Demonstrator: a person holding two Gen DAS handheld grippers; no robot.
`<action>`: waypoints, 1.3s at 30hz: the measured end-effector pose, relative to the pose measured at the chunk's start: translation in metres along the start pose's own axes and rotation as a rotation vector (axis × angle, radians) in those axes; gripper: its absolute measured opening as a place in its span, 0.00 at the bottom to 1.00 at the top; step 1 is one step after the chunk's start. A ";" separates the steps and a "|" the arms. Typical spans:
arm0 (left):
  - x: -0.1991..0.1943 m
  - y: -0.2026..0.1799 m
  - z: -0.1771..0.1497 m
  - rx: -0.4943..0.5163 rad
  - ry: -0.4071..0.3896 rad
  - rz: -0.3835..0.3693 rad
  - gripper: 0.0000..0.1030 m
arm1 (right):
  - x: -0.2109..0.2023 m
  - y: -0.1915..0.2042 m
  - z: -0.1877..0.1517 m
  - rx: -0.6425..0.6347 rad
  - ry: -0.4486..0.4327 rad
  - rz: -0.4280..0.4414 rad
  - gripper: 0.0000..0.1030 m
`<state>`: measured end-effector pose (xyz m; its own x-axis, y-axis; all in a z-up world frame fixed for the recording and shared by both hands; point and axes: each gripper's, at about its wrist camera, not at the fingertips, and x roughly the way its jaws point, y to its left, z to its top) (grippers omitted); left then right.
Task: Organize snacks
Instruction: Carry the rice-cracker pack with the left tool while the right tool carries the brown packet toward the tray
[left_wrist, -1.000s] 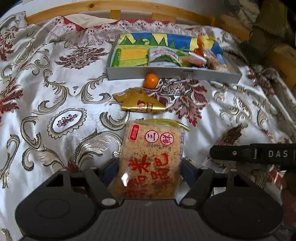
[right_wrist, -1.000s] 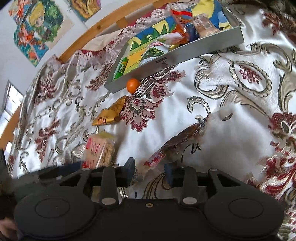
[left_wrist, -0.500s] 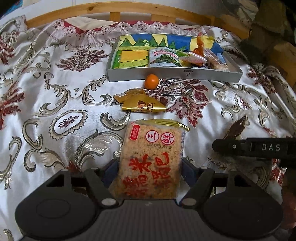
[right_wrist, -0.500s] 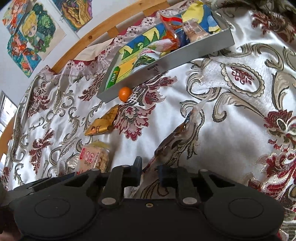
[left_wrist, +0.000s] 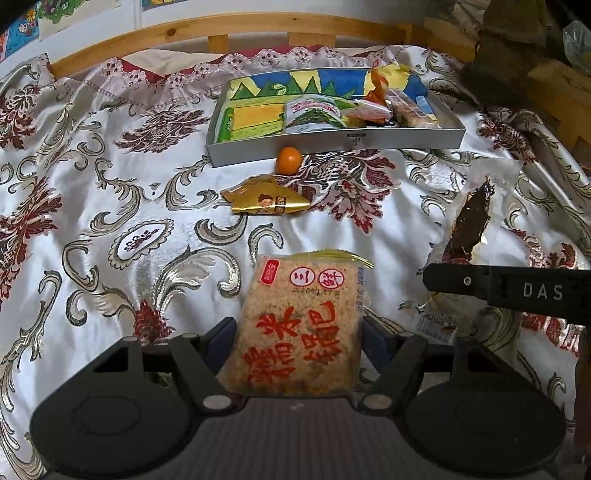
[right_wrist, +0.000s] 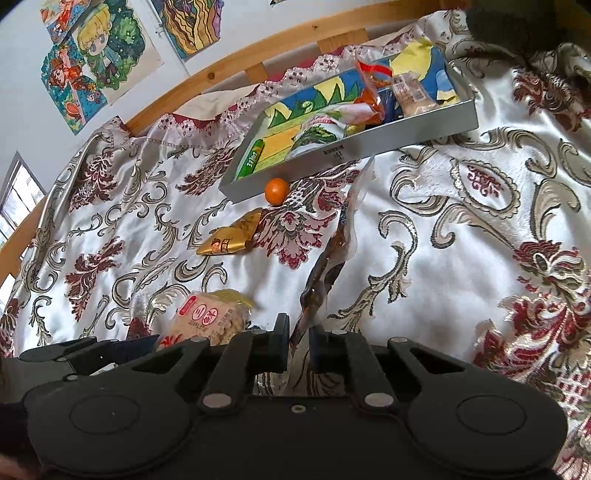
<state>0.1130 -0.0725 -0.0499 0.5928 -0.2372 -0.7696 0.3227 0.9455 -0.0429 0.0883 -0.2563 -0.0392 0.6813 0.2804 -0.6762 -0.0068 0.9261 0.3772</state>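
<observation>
Only the right view shows wall drawings (right_wrist: 92, 55).

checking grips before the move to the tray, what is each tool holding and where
Left tool: rice cracker pack, by its two side edges at the near end. Right tool: clear packet with dark snack, pinched at its near end.

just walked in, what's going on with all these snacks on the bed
A person is sorting snacks into a grey tray with a gripper in each hand. The left gripper holds a rice cracker pack; the right gripper is shut on a clear packet of dark snack. An orange and a gold packet lie loose on the cloth.
</observation>
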 end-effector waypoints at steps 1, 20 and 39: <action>-0.001 0.000 0.000 0.001 -0.001 -0.002 0.73 | -0.002 -0.001 0.000 0.002 -0.003 0.000 0.10; -0.006 0.001 0.000 0.001 -0.016 -0.013 0.73 | -0.009 -0.003 0.003 -0.014 -0.048 -0.022 0.10; -0.018 0.002 0.009 -0.005 -0.054 0.011 0.73 | -0.010 0.000 0.003 -0.039 -0.059 -0.022 0.10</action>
<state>0.1098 -0.0679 -0.0299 0.6355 -0.2388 -0.7342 0.3127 0.9491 -0.0380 0.0834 -0.2603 -0.0304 0.7232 0.2456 -0.6455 -0.0191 0.9414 0.3368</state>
